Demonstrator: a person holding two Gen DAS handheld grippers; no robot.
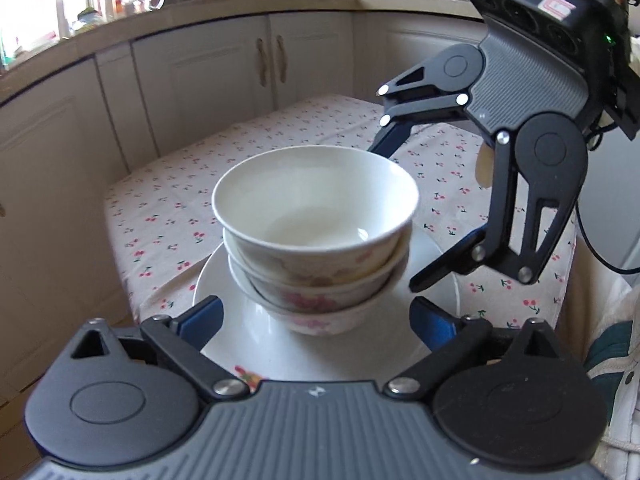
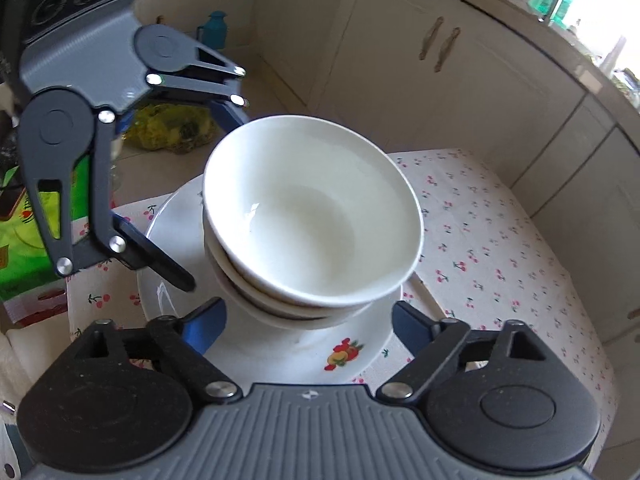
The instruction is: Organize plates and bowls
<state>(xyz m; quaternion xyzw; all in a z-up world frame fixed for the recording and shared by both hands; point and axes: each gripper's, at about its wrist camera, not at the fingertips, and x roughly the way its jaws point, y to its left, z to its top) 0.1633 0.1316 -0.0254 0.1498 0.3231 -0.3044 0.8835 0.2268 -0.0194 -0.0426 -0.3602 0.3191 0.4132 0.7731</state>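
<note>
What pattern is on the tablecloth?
White tablecloth with small red cherries, clearest in the right wrist view.

Bowls stacked on plate

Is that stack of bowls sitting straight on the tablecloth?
No, the three nested bowls stand on a white plate, which lies on the cherry-print tablecloth.

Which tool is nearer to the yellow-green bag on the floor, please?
Left. The left tool hangs just in front of the bag, open beside the bowls; the right tool, also open, is on the bowls' opposite side.
</note>
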